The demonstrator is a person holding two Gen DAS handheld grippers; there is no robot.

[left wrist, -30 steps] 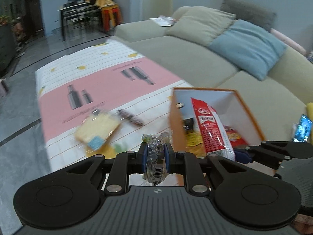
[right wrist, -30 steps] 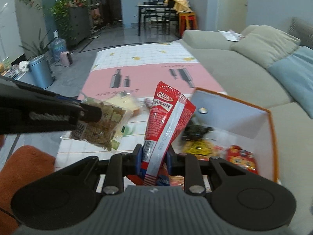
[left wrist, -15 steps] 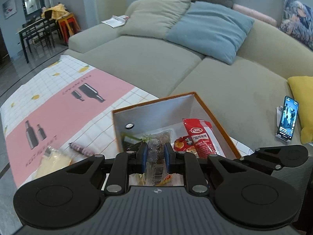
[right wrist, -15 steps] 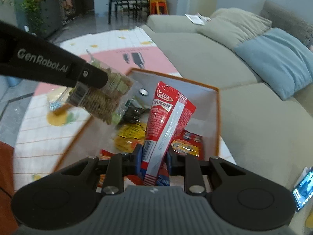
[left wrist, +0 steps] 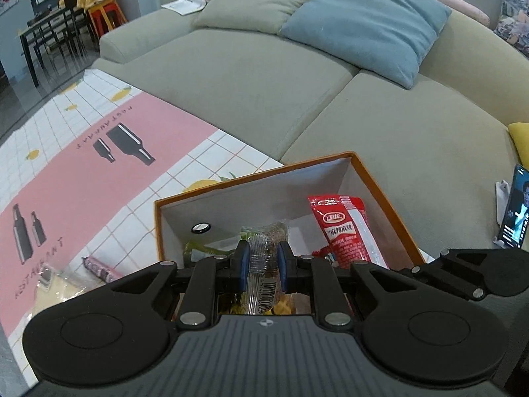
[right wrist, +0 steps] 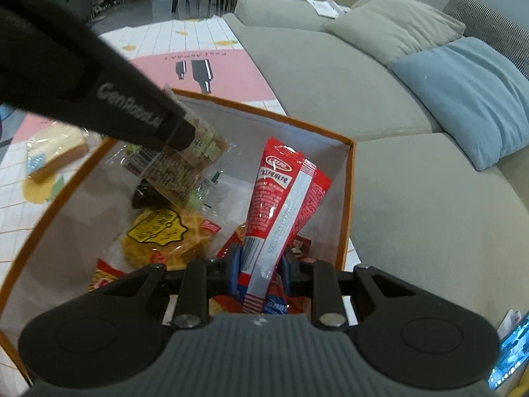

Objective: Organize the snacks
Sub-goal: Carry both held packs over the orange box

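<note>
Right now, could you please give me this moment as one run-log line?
left tongs: shut on clear pack | right tongs: shut on red pack | both over box

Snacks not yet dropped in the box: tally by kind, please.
Red pack: 1, in right gripper
Clear bar pack: 1, in left gripper
Cake slice: 1, on table
Pink stick: 1, on table
Total: 4

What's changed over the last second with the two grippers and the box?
Both grippers carried their packets from beside the box to over its opening. The left gripper still clamps the clear snack packet; the right gripper still clamps the red packet. Nothing released; the box stayed put.
</note>
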